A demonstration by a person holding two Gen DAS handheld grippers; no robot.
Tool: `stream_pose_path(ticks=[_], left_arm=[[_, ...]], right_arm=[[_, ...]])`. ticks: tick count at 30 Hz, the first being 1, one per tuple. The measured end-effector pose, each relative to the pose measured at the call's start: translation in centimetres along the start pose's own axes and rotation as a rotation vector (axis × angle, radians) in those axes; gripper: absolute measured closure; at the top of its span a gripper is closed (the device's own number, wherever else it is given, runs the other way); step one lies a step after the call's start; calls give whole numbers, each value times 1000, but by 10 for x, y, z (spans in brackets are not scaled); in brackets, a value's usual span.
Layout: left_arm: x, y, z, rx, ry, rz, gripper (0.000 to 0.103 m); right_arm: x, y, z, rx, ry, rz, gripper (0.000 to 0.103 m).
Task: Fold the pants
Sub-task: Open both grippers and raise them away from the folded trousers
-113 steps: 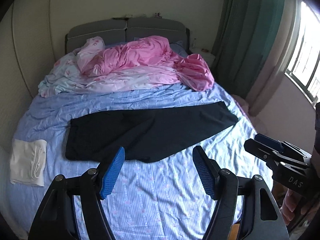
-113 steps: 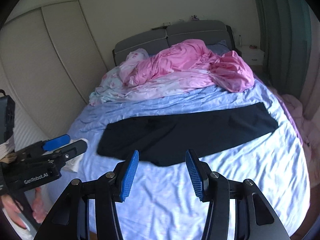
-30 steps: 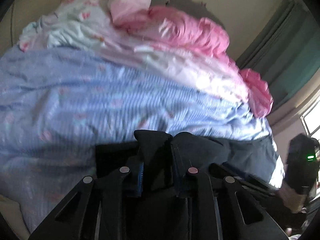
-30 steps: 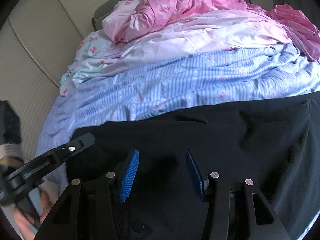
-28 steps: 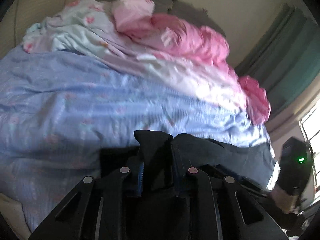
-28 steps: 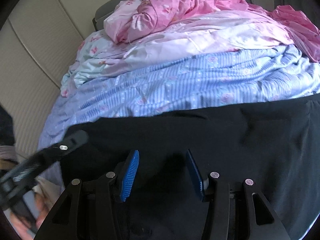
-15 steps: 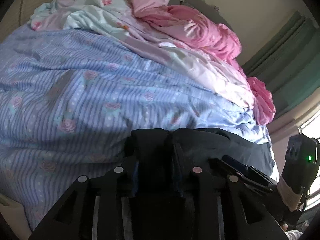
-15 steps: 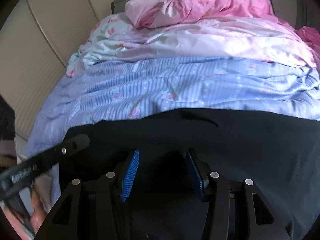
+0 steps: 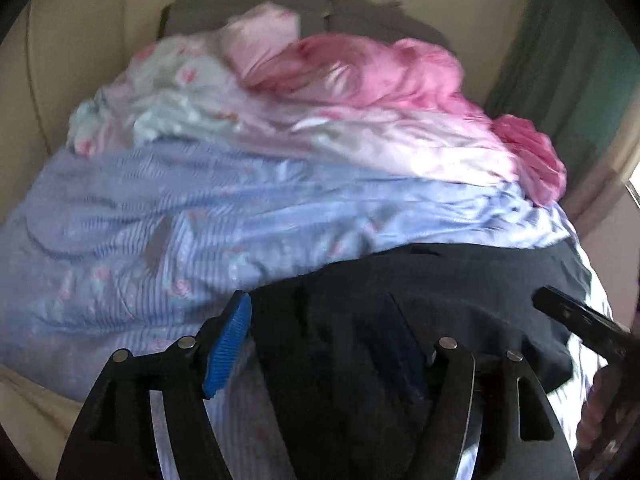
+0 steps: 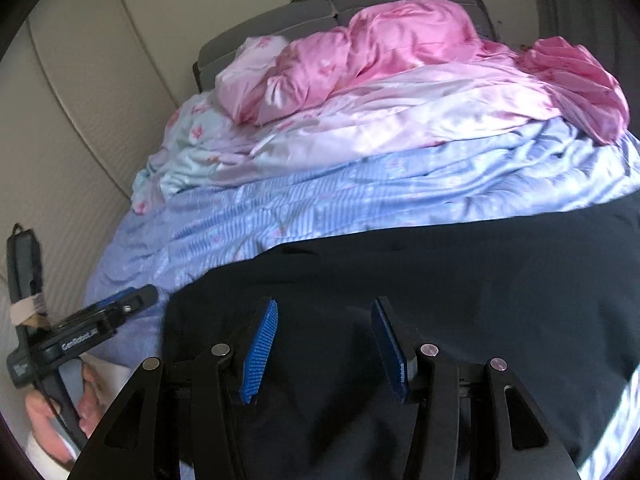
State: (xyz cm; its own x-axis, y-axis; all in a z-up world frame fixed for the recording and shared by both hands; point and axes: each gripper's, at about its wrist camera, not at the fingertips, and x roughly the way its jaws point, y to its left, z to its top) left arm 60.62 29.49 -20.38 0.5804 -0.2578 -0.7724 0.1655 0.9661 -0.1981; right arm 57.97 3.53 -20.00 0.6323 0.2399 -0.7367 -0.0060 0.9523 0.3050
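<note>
The black pants point(image 9: 440, 292) lie across the blue striped bedsheet point(image 9: 160, 220), doubled over on themselves into a shorter stack. My left gripper point(image 9: 316, 344) is open just above the pants' left end, and its right finger is dark against the cloth. In the right wrist view the pants point(image 10: 460, 280) fill the lower frame. My right gripper point(image 10: 324, 344) is open and empty above them. The left gripper point(image 10: 120, 308) shows there at the left, beside the pants' edge. The right gripper's tip point(image 9: 576, 316) shows at the right of the left wrist view.
A heap of pink and pale floral bedding point(image 10: 400, 80) lies at the head of the bed against the grey headboard point(image 10: 320, 12). A cream wall point(image 10: 80, 120) runs along the left. A green curtain point(image 9: 580, 60) hangs at the right. A white cloth point(image 10: 108, 372) lies at the lower left.
My left gripper was shut on the pants' waist end and carried it rightward over the pants; now it has opened and let go. The right gripper stayed open above the pants.
</note>
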Motion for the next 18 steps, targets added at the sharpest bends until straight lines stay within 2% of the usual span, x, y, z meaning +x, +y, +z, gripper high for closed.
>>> stream_pose_path(ticks=[2, 4, 8, 14, 16, 18], left_arm=[[-22, -21, -4, 53, -3, -3, 34], [-44, -48, -10, 102, -6, -37, 34], [-75, -93, -28, 126, 6, -136, 30], [-103, -168, -65, 168, 55, -221, 30], [-110, -187, -75, 176, 71, -238, 30], [-118, -208, -83, 182, 76, -223, 30]], right_arm=[[-22, -7, -3, -1, -11, -6, 53], [-47, -15, -8, -2, -22, -7, 53], [-92, -31, -19, -23, -26, -17, 53], [-163, -74, -40, -22, -18, -92, 53], [-184, -90, -44, -17, -19, -119, 53], [-208, -110, -48, -4, -25, -140, 53]])
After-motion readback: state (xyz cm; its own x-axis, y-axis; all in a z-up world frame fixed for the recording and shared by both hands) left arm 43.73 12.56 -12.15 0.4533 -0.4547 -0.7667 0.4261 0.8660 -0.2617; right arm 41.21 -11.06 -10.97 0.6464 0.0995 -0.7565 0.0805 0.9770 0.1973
